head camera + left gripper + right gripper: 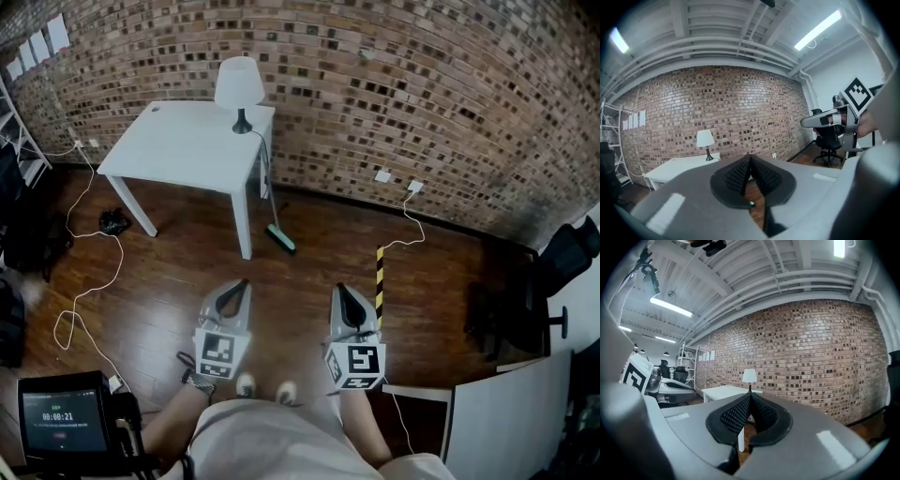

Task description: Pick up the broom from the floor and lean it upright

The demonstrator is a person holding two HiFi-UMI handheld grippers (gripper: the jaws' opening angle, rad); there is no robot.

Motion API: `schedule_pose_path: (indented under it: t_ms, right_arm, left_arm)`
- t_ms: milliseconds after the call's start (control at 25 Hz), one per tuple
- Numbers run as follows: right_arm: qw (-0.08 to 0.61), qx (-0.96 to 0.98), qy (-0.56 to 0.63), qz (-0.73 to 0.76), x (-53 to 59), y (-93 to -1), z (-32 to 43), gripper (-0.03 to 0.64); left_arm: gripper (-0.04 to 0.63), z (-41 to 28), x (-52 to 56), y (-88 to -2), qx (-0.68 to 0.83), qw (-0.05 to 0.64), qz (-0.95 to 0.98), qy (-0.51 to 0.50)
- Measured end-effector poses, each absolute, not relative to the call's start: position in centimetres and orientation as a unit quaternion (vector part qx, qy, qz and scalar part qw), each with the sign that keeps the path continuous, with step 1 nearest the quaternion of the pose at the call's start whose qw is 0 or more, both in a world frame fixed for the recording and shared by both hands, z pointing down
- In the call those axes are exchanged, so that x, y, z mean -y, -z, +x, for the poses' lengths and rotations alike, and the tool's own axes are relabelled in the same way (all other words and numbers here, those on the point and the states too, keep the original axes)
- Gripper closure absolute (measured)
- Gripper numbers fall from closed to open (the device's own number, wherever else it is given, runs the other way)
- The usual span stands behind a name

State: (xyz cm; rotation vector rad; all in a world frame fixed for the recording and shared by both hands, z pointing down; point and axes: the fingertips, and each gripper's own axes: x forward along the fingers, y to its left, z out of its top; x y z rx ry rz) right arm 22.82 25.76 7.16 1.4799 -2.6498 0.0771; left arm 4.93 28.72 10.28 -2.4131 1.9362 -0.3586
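Both of my grippers are closed with nothing in them. In each gripper view the ribbed pads meet at the tips, with only room showing beyond. From the head view, the broom [278, 238] is ahead of me toward the brick wall. Its green head sits on the floor [309, 253], just off the front right corner of the table [187, 150], and its handle runs away from me along the table's right edge. I read it as propped against that edge, though this steep angle can't rule out that it lies flat. The left gripper [241, 284] is somewhat nearer than the right gripper [343, 290], and both are well short of it.
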Motion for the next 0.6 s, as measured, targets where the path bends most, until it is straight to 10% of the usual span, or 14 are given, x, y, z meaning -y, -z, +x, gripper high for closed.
schedule_pose_path:
  t_ms: [600]
  right_arm:
    - [0.063,0.865,-0.028,0.498,-26.48,-7.6,22.65,0.606]
  left_arm:
    - [0.594,4.04,-29.07,-10.53,-0.619,0.016,-0.777,0.116]
